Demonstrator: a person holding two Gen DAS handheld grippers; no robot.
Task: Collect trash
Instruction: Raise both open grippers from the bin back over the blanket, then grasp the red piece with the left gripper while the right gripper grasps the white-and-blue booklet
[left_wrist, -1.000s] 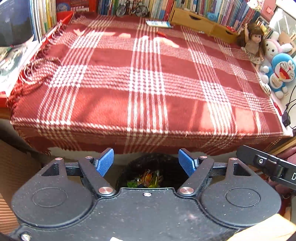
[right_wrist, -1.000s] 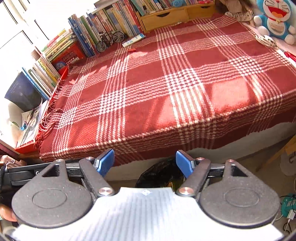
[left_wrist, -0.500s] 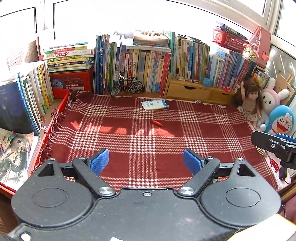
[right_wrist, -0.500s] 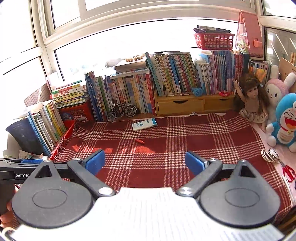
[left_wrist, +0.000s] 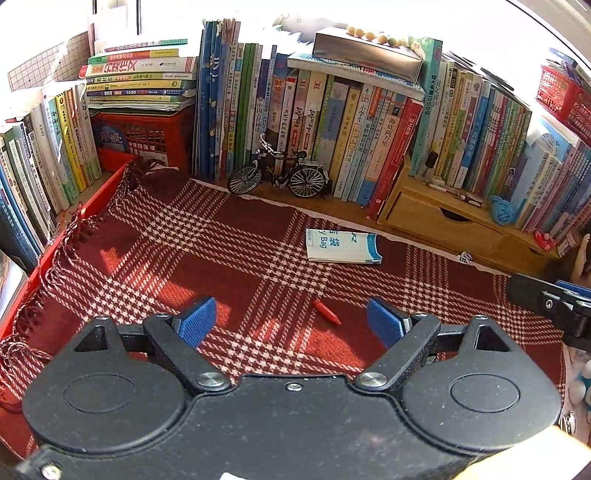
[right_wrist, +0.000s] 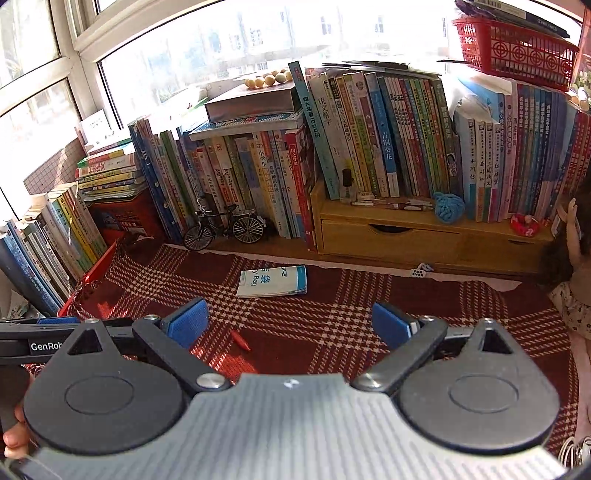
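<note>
Left gripper (left_wrist: 291, 319): jaws wide apart, blue pads bare, nothing between them; they opened further within the past second, though hardly at all in the latter half of it. Hovers over the red plaid cloth (left_wrist: 229, 266).

Right gripper (right_wrist: 290, 323): jaws likewise wide, empty, having just opened further earlier in the same second. Also above the cloth, with the left gripper's body showing at its left edge.

Trash, item one: small red scrap (left_wrist: 325, 316), lying on the cloth between and just ahead of the left gripper's pads, touching neither (in the right wrist view it sits just beside the left-hand pad (right_wrist: 240, 341)).

Trash, item two: flat white-and-blue packet (left_wrist: 341, 246) printed "Bag", lying on the cloth farther back, near the bookshelf (right_wrist: 275, 282).

Containers:
- Red crate (left_wrist: 142, 138), far left corner, under a flat stack of books; contents cannot be made out through its lattice.
- Wooden drawer unit (right_wrist: 388, 236), drawers shut; on top, upright books, pens, a small bottle and a blue yarn ball (right_wrist: 448, 206).
- Red basket (right_wrist: 517, 51), upper right, resting on top of the books, something flat and dark lying on top.

Sundries: model bicycle (left_wrist: 279, 175) standing before the row of books; grey box with a string of beads (left_wrist: 373, 35) on top.
</note>
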